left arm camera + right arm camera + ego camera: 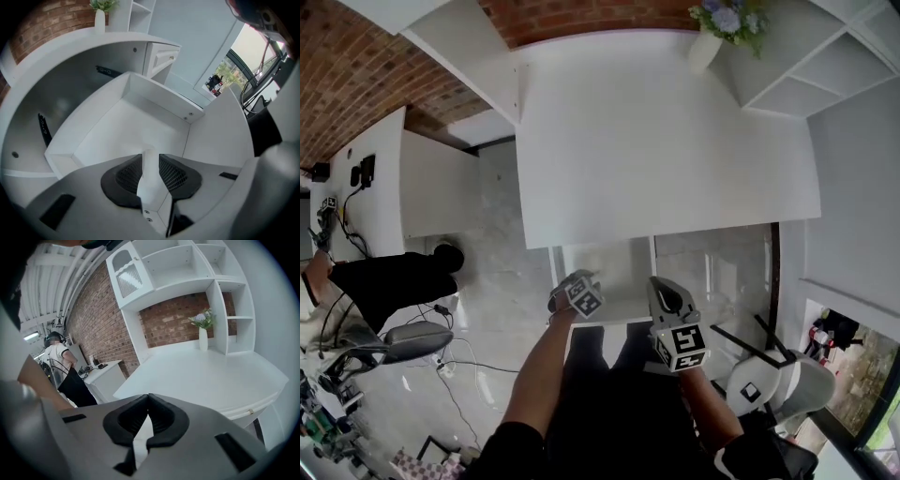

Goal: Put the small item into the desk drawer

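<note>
- Head view: the drawer (pixel 614 272) stands pulled out under the near edge of the white desk (pixel 666 141); the left gripper (pixel 575 292) hangs over the drawer's near left part, pointing steeply down; the right gripper (pixel 666 300) is just beside it, over the drawer's right side; the item is too small to make out here; a vase (pixel 705 47) stands at the desk's far edge, well apart from the work.
- Left gripper view: the small white item (pixel 150 171) stands upright between the dark pads (pixel 129 176), which close on it from both sides, so the left gripper (pixel 151 161) is gripping it; under it lies the drawer's bare white floor (pixel 117 126), with walls on the far sides; the step in hand looks like the set-down; it is best to lower the item toward the middle of the floor, clear of the walls, before parting the jaws, so it cannot bounce or lean on a wall; then part them wide and lift straight up, so that no pad drags the item along.
- Right gripper view: the right gripper (pixel 148 401) has its jaws together at the tips with nothing between them; it looks across the desk (pixel 201 376) toward the vase (pixel 203 336); being free, it seems the one to push the drawer shut afterwards; it should keep off the drawer until the left gripper is out.
</note>
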Action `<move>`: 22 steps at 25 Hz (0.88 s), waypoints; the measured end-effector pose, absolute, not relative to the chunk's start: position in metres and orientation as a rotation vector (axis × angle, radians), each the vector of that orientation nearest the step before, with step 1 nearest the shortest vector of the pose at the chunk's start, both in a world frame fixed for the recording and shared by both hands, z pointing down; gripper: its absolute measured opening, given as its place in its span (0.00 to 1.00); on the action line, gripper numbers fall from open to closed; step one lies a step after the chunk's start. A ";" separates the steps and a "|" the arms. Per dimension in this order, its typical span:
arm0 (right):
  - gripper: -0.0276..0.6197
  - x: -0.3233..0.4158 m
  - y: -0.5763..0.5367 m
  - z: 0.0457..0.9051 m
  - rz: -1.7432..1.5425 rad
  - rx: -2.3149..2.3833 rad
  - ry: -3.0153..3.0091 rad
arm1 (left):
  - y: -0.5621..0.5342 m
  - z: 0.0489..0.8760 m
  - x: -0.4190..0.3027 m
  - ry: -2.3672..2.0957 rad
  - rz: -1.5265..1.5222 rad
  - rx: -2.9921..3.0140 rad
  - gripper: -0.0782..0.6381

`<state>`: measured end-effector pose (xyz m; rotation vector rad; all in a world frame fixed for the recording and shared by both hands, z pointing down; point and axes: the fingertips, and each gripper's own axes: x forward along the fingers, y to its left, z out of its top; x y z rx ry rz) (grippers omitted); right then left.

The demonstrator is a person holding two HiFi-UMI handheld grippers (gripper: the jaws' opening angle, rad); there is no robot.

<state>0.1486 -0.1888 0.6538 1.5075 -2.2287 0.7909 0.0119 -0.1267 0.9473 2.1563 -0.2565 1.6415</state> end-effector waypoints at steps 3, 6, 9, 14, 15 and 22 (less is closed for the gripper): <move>0.06 0.143 -0.203 0.630 0.721 1.506 -2.283 | -0.146 0.925 0.008 -0.374 1.564 2.228 0.25; 0.06 0.129 -0.200 0.607 0.700 1.496 -2.307 | -0.138 0.899 -0.011 -0.481 1.453 2.235 0.22; 0.06 0.114 -0.201 0.584 0.687 1.493 -2.350 | -0.139 0.868 -0.036 -0.668 1.296 2.259 0.17; 0.06 0.098 -0.204 0.554 0.641 1.509 -2.417 | -0.142 0.814 -0.086 -0.974 1.044 2.275 0.14; 0.06 0.095 -0.204 0.550 0.631 1.513 -2.422 | -0.144 0.800 -0.093 -1.019 1.011 2.288 0.14; 0.06 0.082 -0.194 0.538 0.594 1.533 -2.397 | -0.171 0.654 -0.106 -1.361 0.773 2.414 0.14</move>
